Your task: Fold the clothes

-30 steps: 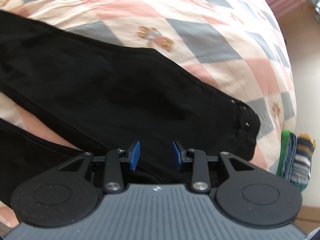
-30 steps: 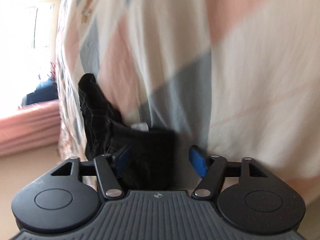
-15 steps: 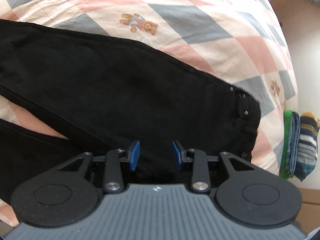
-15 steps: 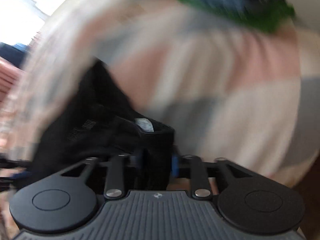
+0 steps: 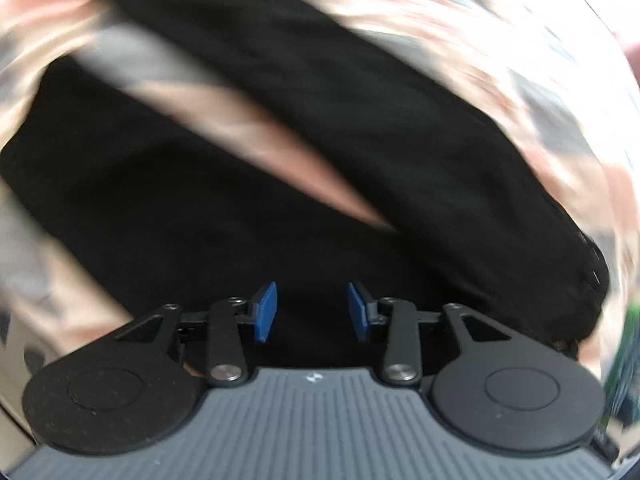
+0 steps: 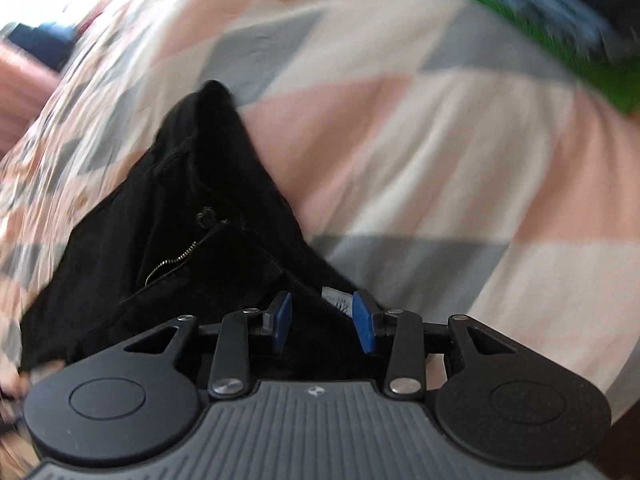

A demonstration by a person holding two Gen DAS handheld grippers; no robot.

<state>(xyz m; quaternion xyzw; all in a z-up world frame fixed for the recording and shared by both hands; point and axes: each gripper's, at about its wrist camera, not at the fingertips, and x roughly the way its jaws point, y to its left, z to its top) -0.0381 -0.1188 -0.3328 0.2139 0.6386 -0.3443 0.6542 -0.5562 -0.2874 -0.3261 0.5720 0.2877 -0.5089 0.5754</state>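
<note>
— Where are the trousers [image 6: 168,240] lying?
— On the bed [image 6: 420,160], legs spread apart.
— The right tongs [image 6: 322,322]?
— Gripping the waistband, label beside one pad.
— And the left tongs [image 5: 312,312]?
— Opening above the black cloth; whether the pads are touching it, I cannot tell.
</note>
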